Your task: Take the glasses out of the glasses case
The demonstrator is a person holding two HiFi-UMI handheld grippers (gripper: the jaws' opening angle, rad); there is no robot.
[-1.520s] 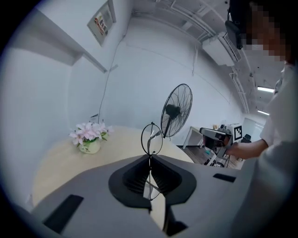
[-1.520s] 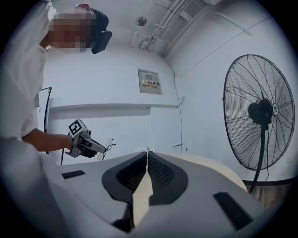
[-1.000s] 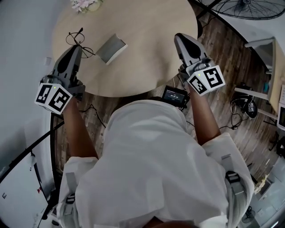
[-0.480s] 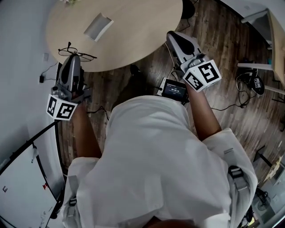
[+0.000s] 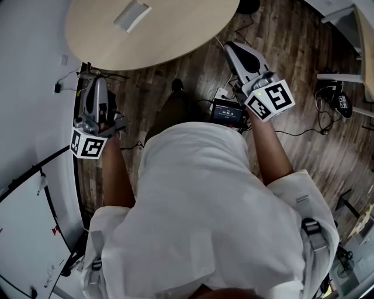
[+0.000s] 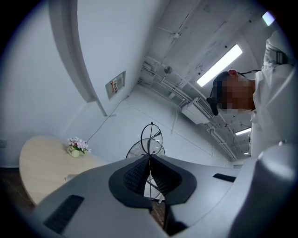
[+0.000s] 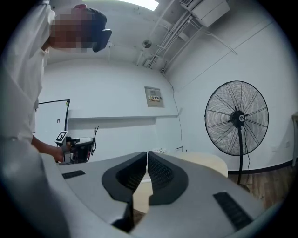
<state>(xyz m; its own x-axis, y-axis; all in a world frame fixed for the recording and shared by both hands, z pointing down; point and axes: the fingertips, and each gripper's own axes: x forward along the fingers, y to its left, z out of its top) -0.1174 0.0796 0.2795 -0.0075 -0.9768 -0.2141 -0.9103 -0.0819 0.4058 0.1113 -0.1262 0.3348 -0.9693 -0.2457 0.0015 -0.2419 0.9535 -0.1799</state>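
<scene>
We log the round table [image 5: 175, 35] first, then a standing fan [image 7: 237, 118] beyond its far side. Both grippers hang over the floor, off the table's near edge. The left gripper [image 5: 96, 84], by the table's left edge, pinches the thin wire glasses [image 6: 151, 139]. The right gripper [image 5: 232, 47], by the table's right edge, has its jaws pressed together on nothing. The glasses case [image 5: 132, 14] lies on the table.

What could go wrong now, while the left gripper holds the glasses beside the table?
1. The left gripper pinches the glasses only by a thin wire part, so they could slip out or bend.
2. The glasses hang over the wooden floor, not over the table, so a drop may break them.
</scene>
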